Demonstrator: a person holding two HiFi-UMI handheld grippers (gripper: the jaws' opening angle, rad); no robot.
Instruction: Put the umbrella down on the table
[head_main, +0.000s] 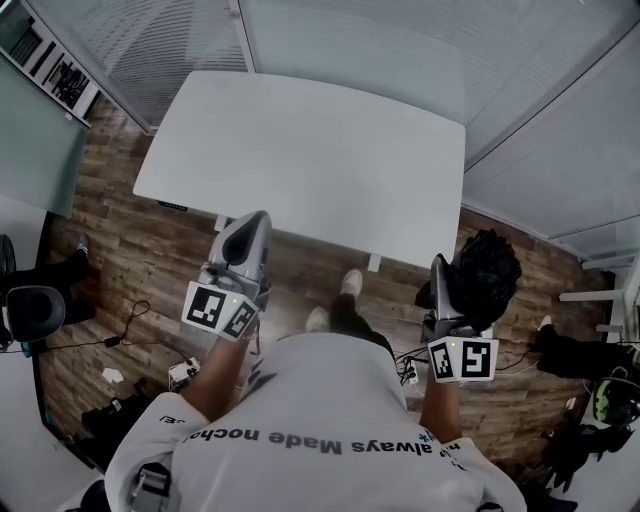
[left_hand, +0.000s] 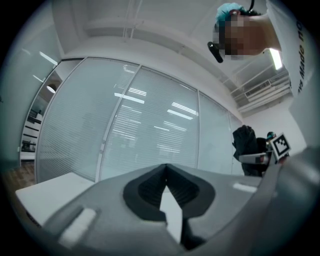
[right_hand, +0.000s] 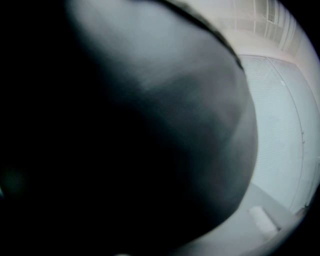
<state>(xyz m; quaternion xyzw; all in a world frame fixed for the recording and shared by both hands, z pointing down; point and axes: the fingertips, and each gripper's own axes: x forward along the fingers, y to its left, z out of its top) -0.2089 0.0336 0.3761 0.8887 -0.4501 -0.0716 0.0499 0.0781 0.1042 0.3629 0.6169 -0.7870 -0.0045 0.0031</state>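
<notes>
R gripper (head_main: 447, 290) clamped on the black folded umbrella (head_main: 490, 270). The bundle bulges past its jaws and fills its view. Held level, prob. for carrying to the table (head_main: 320, 160), which is ahead of it and not yet reached. L gripper (head_main: 255, 225) jaws together, empty, prob. spare.

Black umbrella (head_main: 485, 275); white table (head_main: 310, 160); brown wood-plank floor (head_main: 120, 270)

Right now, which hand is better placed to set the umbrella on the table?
Right. The right gripper already holds the black umbrella, just short of the white table. The left gripper is shut with nothing in it.
</notes>
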